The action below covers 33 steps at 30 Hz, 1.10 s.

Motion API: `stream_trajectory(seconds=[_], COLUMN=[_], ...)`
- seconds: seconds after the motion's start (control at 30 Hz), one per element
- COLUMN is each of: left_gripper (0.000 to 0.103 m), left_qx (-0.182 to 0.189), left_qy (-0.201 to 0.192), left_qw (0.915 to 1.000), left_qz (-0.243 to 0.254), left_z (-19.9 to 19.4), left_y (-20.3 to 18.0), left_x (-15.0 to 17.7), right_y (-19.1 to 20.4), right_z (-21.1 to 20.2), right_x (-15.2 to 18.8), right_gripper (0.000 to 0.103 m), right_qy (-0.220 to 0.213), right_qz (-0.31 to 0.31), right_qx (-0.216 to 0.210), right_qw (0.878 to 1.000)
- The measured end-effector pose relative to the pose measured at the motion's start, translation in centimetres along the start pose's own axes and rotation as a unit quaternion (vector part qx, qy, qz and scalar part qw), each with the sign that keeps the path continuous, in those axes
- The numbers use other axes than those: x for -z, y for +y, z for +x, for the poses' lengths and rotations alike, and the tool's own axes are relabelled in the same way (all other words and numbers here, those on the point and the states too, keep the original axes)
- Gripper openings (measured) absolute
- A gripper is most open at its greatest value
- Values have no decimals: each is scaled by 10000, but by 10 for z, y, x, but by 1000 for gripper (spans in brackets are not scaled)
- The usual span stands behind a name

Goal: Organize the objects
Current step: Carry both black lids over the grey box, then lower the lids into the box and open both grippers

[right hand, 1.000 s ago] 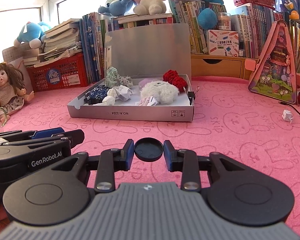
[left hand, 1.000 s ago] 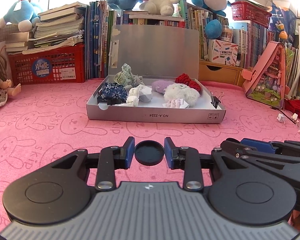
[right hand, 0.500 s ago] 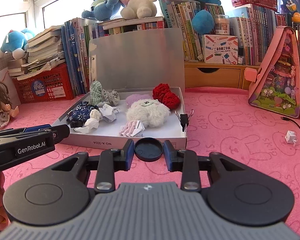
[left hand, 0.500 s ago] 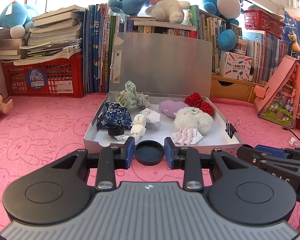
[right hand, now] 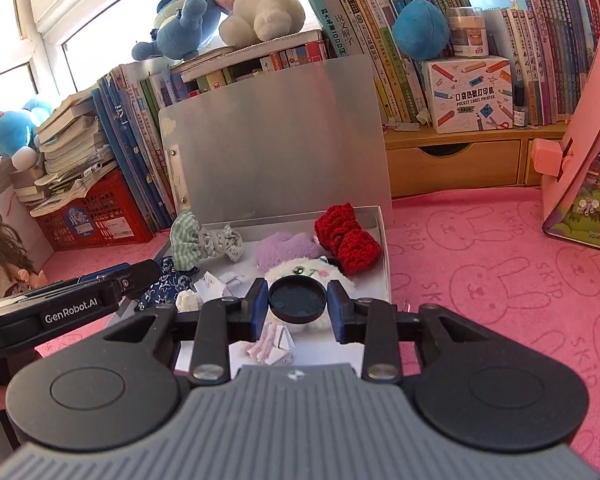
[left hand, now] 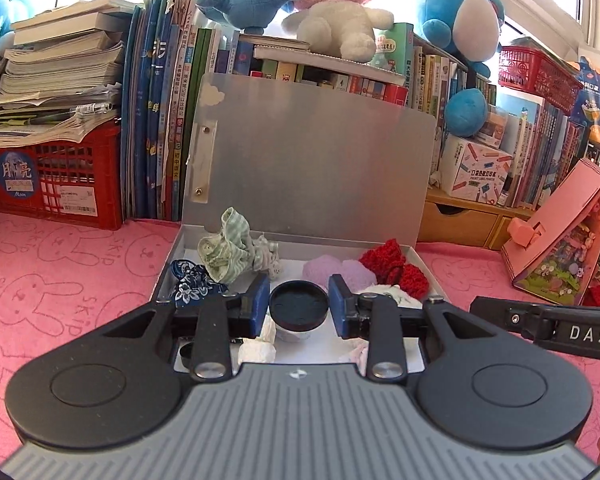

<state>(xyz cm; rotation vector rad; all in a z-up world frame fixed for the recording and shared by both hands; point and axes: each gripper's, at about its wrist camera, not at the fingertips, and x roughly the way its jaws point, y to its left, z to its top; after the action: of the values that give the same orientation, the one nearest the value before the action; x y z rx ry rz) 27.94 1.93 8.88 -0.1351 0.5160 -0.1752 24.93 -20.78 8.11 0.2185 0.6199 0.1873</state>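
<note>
- The left gripper [left hand: 299, 307] is closed on a small black round lid [left hand: 298, 307]. Its blue pads [left hand: 260, 298] sit at each side of the lid.
- The right gripper [right hand: 297, 298] is closed on its own black lid [right hand: 297, 298] in the same way.
- Both grippers hang over the near end of an open grey box [right hand: 384, 248]. The left one is on the left side and the right one is on the right.
- The box sits on a pink bunny mat [right hand: 480, 256]. Its lid stands up at the back.
- In the box lie a green checked cloth [left hand: 224, 254], a dark blue flower cloth [left hand: 190, 286], a purple fluffy thing [right hand: 286, 248], a red knitted bow [right hand: 348, 240], a white fluffy toy [right hand: 304, 270] and some bits of white paper [right hand: 210, 280].
- Books [right hand: 364, 8], soft toys [left hand: 328, 20] and a red basket [left hand: 52, 184] stand behind the box.
- A doll [right hand: 0, 260] sits at the far left.
</note>
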Motion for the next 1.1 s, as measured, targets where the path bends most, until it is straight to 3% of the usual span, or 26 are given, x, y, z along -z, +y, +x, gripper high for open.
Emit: stream_trajectory(seconds=[0.2, 0.6, 1.1], left_gripper=[37, 37, 37], left_qx=[74, -130, -542], left_qy=[231, 670, 499], left_qw=[9994, 9976, 9965], left_qz=[-262, 91, 388], left_z=[26, 60, 71], left_y=[5, -2, -2], left_x=[-4, 33, 37], right_y=[-6, -1, 9], right_z=[27, 57, 80], right_x=[-4, 22, 34], right_gripper=[36, 36, 37], right_qy=[306, 665, 888], right_qz=[228, -136, -225], right_qx=[-151, 286, 287], right_qw=[9992, 9973, 9954])
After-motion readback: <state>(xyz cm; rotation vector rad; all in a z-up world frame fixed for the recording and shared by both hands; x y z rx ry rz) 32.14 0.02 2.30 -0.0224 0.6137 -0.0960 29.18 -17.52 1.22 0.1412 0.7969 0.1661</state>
